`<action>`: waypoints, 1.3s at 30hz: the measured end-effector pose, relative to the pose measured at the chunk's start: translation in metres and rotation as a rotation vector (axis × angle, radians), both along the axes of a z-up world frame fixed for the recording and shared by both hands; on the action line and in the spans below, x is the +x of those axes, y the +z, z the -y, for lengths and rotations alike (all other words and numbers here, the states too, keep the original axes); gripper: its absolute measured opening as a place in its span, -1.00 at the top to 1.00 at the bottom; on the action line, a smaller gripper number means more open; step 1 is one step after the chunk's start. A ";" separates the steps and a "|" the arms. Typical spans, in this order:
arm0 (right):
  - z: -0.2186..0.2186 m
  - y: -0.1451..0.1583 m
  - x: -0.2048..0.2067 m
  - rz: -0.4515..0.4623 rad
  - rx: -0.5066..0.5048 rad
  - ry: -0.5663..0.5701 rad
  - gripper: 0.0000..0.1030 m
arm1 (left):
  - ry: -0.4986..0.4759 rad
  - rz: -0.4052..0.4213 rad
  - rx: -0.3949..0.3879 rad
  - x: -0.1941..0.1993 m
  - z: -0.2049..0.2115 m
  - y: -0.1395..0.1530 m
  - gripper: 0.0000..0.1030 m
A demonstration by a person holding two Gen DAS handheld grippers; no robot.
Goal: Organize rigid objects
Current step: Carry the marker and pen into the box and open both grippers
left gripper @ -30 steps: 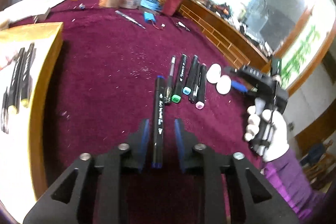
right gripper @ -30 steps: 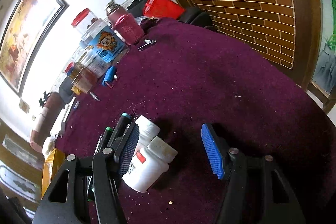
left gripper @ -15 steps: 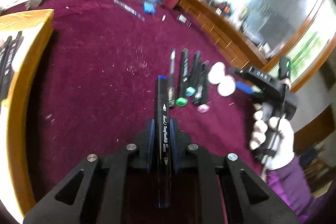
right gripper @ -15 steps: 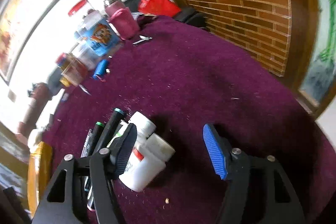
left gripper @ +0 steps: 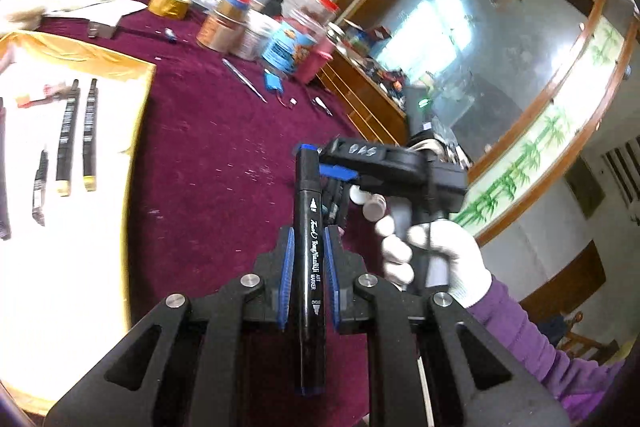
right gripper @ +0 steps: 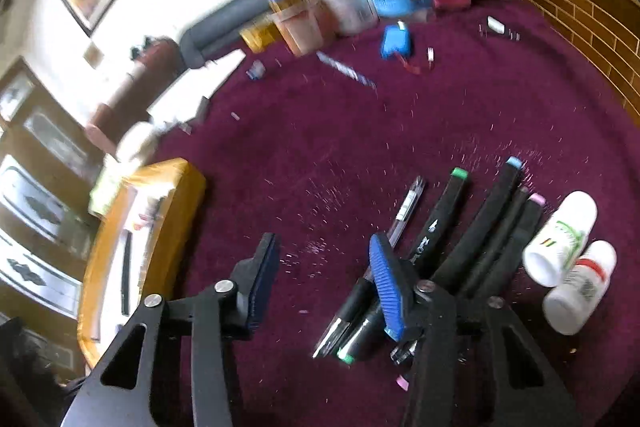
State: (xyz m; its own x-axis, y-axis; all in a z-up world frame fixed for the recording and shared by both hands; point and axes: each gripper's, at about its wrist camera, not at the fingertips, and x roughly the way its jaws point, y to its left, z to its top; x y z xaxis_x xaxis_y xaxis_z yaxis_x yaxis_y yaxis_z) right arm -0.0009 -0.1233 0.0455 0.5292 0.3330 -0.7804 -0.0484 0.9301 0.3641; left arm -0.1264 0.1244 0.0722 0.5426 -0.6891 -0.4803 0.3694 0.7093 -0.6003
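My left gripper (left gripper: 307,259) is shut on a black art marker with blue ends (left gripper: 309,227) and holds it lifted above the maroon table (left gripper: 208,147). My right gripper (right gripper: 320,267) is open and empty, hovering over the near ends of a row of markers and a pen (right gripper: 460,227) lying on the cloth; it also shows in the left wrist view (left gripper: 380,171). Two white bottles (right gripper: 560,239) lie to the right of the row. A yellow-rimmed tray (left gripper: 136,131) at the left holds several markers (left gripper: 76,131).
Jars, cans and a pink cup (left gripper: 272,35) crowd the far table edge, with a tape roll (left gripper: 170,3), a blue battery (right gripper: 394,41) and a pen (right gripper: 346,71) nearby. A wooden brick-patterned counter (right gripper: 580,27) borders the right side.
My left gripper closed on the blue-ended marker and lifted it off the cloth. My right gripper swung left from the white bottles to over the marker row, still open.
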 end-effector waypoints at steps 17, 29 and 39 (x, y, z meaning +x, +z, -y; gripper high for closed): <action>-0.017 -0.012 -0.006 -0.007 -0.194 -0.071 0.86 | 0.189 -0.041 -0.113 -0.003 -0.100 -0.004 0.76; -0.092 0.040 -0.032 0.051 0.120 0.200 0.85 | 0.428 -0.215 0.082 0.052 -0.193 -0.024 0.76; -0.212 0.015 -0.032 -0.095 0.199 0.402 0.84 | 0.522 -0.345 0.133 0.090 -0.211 -0.052 0.70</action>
State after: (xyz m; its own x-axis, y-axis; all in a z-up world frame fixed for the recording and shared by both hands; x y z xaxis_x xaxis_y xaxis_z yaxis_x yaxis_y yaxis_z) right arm -0.0330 0.0892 0.0605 0.2562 0.6453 -0.7197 -0.3490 0.7561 0.5537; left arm -0.0368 0.3355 0.0202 0.5893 -0.2983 -0.7508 -0.2437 0.8204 -0.5172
